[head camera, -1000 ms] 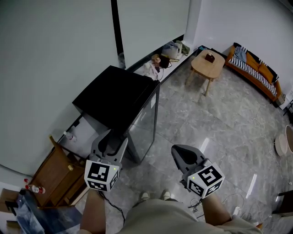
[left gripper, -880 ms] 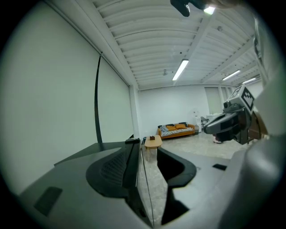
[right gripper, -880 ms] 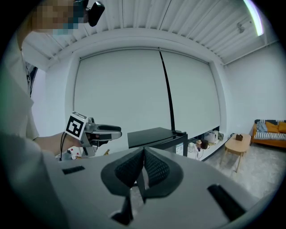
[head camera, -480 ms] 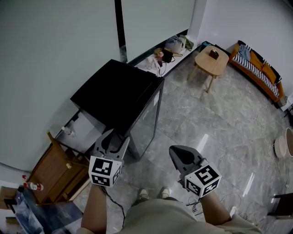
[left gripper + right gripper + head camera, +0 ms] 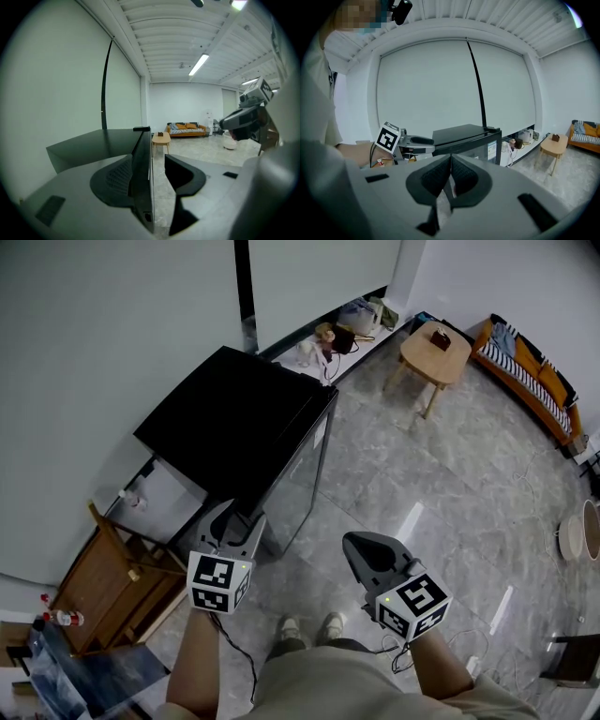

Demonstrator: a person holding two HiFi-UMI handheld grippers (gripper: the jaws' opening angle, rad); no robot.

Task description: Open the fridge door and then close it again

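Observation:
The black fridge [image 5: 230,423] stands by the wall with its glossy door [image 5: 300,488] closed. My left gripper [image 5: 234,517] is at the fridge's near front corner. In the left gripper view its jaws [image 5: 149,159] stand open, and the door's dark side edge [image 5: 143,154] runs up through the gap, close to the left pad [image 5: 117,178] and apart from the right one. My right gripper [image 5: 354,542] hangs over the floor to the right of the fridge, shut with nothing between its pads [image 5: 451,161]. The right gripper view shows the fridge [image 5: 471,136] and the left gripper's marker cube [image 5: 388,137].
A wooden cabinet [image 5: 112,582] stands left of the fridge. Bags [image 5: 342,329] lie by the wall behind it. A round wooden table [image 5: 436,345] and an orange sofa [image 5: 530,371] are at the far right. My feet [image 5: 305,626] and a cable [image 5: 239,662] are below.
Both grippers have sunk a little. The left one has closed in on the fridge's near corner. The fridge door has not moved.

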